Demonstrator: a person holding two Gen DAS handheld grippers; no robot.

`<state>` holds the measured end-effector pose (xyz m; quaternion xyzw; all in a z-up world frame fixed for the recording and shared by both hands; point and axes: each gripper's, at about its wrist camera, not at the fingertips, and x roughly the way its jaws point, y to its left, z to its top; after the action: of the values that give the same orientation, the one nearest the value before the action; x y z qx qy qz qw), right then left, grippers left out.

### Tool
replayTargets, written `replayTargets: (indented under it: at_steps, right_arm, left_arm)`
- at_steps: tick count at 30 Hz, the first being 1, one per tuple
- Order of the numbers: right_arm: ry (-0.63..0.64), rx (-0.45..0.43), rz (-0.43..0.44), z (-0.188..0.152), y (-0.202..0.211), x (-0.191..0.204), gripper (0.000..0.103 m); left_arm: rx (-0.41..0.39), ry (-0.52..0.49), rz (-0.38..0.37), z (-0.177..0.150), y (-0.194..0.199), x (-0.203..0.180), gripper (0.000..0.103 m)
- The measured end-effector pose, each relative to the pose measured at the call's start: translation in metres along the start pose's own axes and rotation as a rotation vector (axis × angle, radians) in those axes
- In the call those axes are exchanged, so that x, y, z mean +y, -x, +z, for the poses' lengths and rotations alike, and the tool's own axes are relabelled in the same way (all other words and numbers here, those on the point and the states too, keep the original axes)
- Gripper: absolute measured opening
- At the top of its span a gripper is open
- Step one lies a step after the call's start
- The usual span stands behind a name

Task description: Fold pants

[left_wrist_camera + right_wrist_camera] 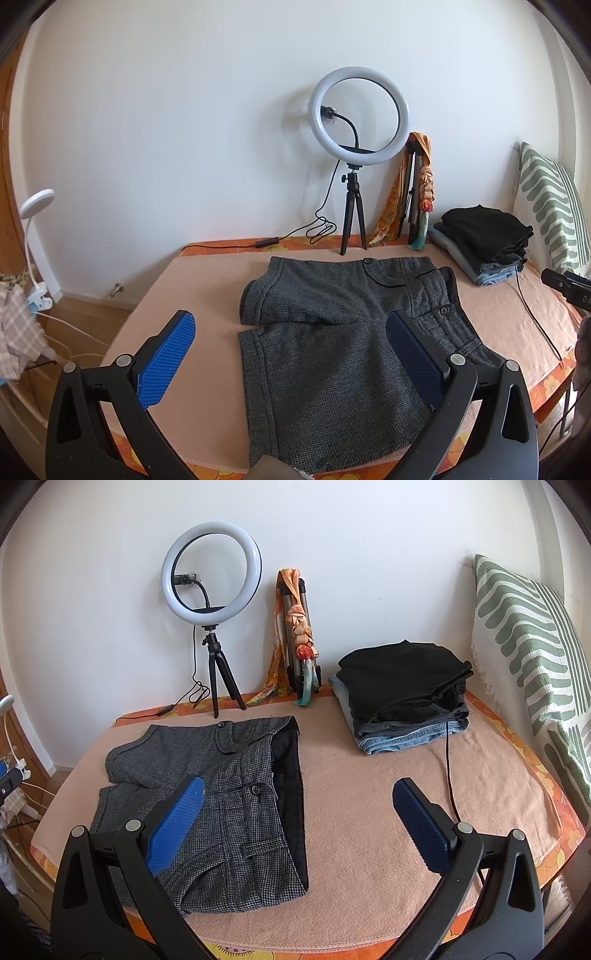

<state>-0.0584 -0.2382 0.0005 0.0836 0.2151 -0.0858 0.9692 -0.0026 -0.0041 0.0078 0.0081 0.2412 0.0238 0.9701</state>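
Grey tweed short pants (332, 332) lie flat and spread open on the peach blanket (207, 295), legs to the left, waistband to the right. They also show in the right wrist view (229, 805). My left gripper (291, 339) is open and empty, hovering above the near leg. My right gripper (299, 812) is open and empty, hovering above the waistband end and the bare blanket (369, 812) beside it. The right gripper's body shows at the right edge of the left wrist view (565, 286).
A ring light on a small tripod (356, 147) and a scarf-wrapped folded tripod (417, 192) stand by the back wall. A stack of folded clothes (402, 698) and a striped pillow (532, 646) sit back right. A black cable (448, 775) crosses the blanket.
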Motion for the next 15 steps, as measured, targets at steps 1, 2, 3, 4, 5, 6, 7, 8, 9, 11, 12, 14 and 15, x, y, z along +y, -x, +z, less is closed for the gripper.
replayTargets:
  at_steps: [1, 2, 3, 4, 5, 6, 7, 8, 9, 11, 12, 14, 15]
  right_arm:
    - [0.0, 0.0, 0.0, 0.0001, 0.0, 0.0, 0.103]
    - [0.0, 0.001, 0.001, 0.0002, 0.0, -0.0002, 0.103]
    - [0.001, 0.001, 0.002, 0.0002, 0.0001, 0.0, 0.103]
    - [0.001, 0.001, 0.001, -0.0001, 0.0001, 0.0, 0.103]
    - [0.001, 0.0, 0.001, -0.0001, 0.0001, 0.0001, 0.103]
    - [0.002, 0.0, 0.0, -0.0001, 0.0003, 0.0003, 0.103]
    - [0.001, 0.0, 0.001, -0.0001, 0.0002, -0.0001, 0.103]
    - [0.0, 0.0, 0.001, 0.0, 0.0002, -0.0001, 0.103]
    - [0.0, 0.001, 0.001, -0.0001, 0.0003, 0.0001, 0.103]
    - [-0.002, 0.001, 0.0, -0.0004, 0.0008, 0.0003, 0.103]
    - [-0.006, 0.002, 0.0, 0.0011, 0.0007, -0.0018, 0.103]
    - [-0.007, 0.002, 0.0, 0.0012, 0.0011, -0.0019, 0.103]
    - [-0.007, 0.002, 0.001, 0.0013, 0.0012, -0.0018, 0.103]
  left_arm:
    - [0.0, 0.0, 0.001, -0.0005, 0.0001, -0.0004, 0.103]
    - [0.001, -0.001, 0.001, -0.0005, -0.0002, -0.0007, 0.103]
    - [0.002, -0.002, 0.002, 0.0004, -0.0008, -0.0014, 0.103]
    - [0.002, -0.003, 0.002, 0.0001, -0.0005, -0.0021, 0.103]
    - [0.001, -0.004, 0.002, 0.0001, -0.0003, -0.0024, 0.103]
    - [-0.001, -0.005, 0.002, 0.0002, 0.0002, -0.0022, 0.103]
    - [-0.002, -0.006, 0.002, 0.0012, -0.0001, -0.0016, 0.103]
    - [-0.003, -0.007, 0.003, 0.0014, 0.0001, -0.0018, 0.103]
    - [-0.006, -0.008, 0.005, 0.0006, 0.0007, -0.0028, 0.103]
    - [-0.005, -0.008, 0.004, 0.0004, 0.0006, -0.0034, 0.103]
    - [-0.005, -0.008, 0.004, 0.0002, 0.0002, -0.0029, 0.103]
    - [-0.004, -0.008, 0.003, 0.0002, -0.0001, -0.0029, 0.103]
    - [-0.003, -0.007, 0.003, -0.0001, -0.0002, -0.003, 0.103]
